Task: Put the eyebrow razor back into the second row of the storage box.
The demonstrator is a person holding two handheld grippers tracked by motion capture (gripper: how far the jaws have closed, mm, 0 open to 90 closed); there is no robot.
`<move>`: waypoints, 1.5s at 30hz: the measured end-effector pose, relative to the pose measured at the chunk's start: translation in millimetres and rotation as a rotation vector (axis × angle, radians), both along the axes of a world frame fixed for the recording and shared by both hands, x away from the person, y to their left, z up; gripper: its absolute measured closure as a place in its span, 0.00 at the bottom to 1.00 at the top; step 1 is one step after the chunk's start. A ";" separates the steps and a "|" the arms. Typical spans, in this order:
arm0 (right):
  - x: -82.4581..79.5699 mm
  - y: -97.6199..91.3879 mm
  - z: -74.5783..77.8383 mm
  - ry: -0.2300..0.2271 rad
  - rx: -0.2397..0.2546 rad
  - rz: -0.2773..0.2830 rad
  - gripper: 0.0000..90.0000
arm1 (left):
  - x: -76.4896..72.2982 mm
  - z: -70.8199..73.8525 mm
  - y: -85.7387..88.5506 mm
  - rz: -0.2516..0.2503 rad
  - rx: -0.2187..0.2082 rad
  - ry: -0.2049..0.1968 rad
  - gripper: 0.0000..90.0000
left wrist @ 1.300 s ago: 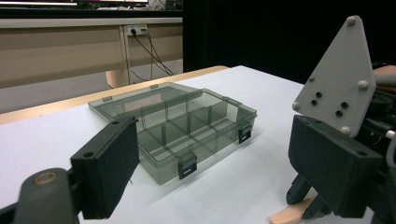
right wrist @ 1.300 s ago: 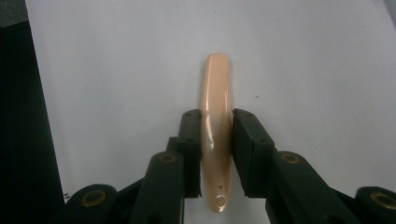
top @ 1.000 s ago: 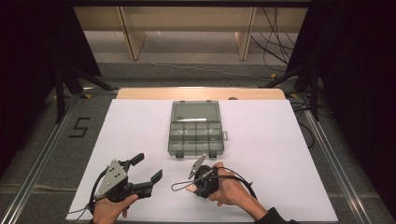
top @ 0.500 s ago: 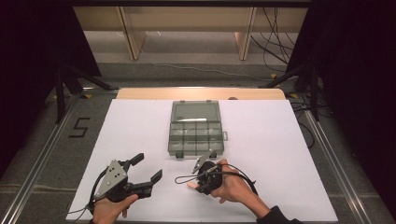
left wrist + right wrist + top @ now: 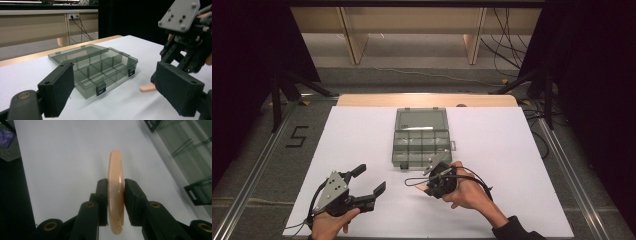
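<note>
- Right gripper (image 5: 115, 195): jaws clamped on a flat peach-coloured piece (image 5: 115, 190), edge-on at centre frame of the right gripper view.
- Left gripper (image 5: 364, 184): jaws spread wide, nothing between them, lower left of the high view.
- Compartment box (image 5: 421, 137): lid open, centre of the high view on the white table (image 5: 532, 165), just above the right gripper.

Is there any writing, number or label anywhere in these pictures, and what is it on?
"5": a dark numeral marked on the grey floor left of the table.
The clear compartment box, the peach piece clamped in the right gripper and the left gripper show no readable text.
</note>
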State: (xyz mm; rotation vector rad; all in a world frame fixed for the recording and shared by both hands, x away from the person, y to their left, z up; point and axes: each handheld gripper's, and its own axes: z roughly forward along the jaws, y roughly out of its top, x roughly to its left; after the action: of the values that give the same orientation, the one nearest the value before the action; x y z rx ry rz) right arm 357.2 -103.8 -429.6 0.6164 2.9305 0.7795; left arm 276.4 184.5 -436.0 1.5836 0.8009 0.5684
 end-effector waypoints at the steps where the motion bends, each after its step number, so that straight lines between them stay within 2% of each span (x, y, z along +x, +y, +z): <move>1: 1.6 -1.1 3.2 -0.011 0.003 -0.004 0.83 | 0.1 0.0 0.2 0.000 0.004 -0.002 0.18; 9: 15.4 -4.0 25.1 -0.062 0.044 -0.017 0.83 | 0.0 0.0 0.3 0.000 0.005 -0.003 0.18; 13: 20.6 -3.4 31.2 -0.073 0.041 -0.022 0.83 | 0.0 -0.1 0.2 0.001 0.000 0.000 0.18; 24: 35.1 2.1 38.0 -0.088 0.034 -0.020 0.83 | 0.2 -0.2 -0.1 -0.002 0.006 -0.002 0.18; 30: 45.8 6.8 43.9 -0.115 0.033 -0.020 0.83 | 0.3 -0.2 -0.2 -0.002 0.004 0.000 0.18; 33: 48.9 8.8 43.3 -0.105 0.023 -0.015 0.83 | 0.2 -0.1 0.1 -0.002 0.006 -0.003 0.18; 45: 63.3 9.5 50.8 -0.126 0.017 -0.022 0.83 | 0.2 -0.2 0.1 -0.001 0.003 -0.001 0.18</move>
State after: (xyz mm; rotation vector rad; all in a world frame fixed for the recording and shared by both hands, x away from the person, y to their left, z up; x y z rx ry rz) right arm 420.6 -94.3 -378.8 0.5777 2.8014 0.8101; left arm 276.5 184.6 -436.2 1.5862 0.7992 0.5699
